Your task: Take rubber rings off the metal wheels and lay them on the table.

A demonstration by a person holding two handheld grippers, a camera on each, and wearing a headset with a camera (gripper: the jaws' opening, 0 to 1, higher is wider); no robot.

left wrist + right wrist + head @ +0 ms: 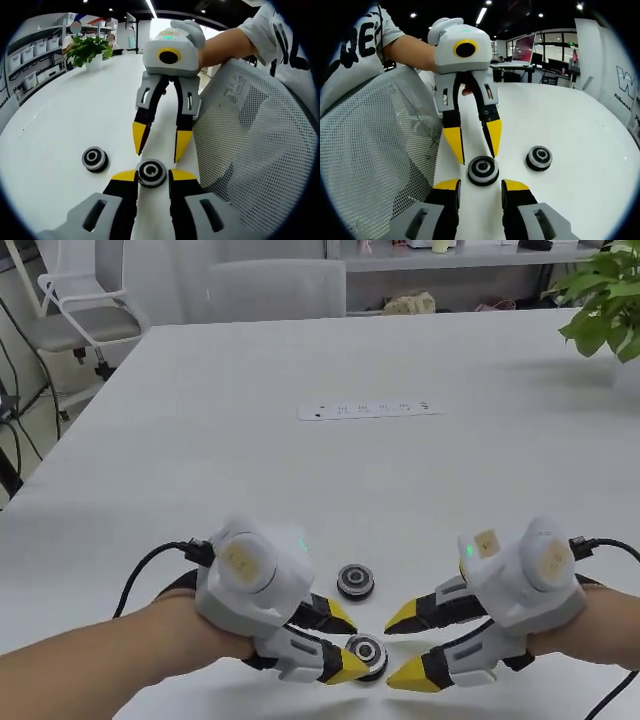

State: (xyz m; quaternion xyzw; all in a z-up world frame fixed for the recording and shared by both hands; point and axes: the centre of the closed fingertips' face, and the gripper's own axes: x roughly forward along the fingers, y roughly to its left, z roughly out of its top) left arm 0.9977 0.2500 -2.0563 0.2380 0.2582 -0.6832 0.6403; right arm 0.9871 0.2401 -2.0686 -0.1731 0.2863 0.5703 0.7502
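Observation:
Two metal wheels with dark rubber rings lie flat on the white table [300,470]. The nearer wheel [366,651] [151,173] [483,170] sits between the yellow tips of my left gripper [348,642] [152,176], which is open with its jaws flanking the wheel. My right gripper [405,647] [481,185] faces it from the other side, open, with its tips just short of the same wheel. The second wheel [355,581] [95,159] [539,158] lies a little farther off, untouched.
A white power strip [370,410] lies mid-table. A green plant [605,300] [87,50] stands at the far right edge. Chairs [275,290] stand beyond the far side, and a mesh chair back [250,150] [375,150] is close behind me.

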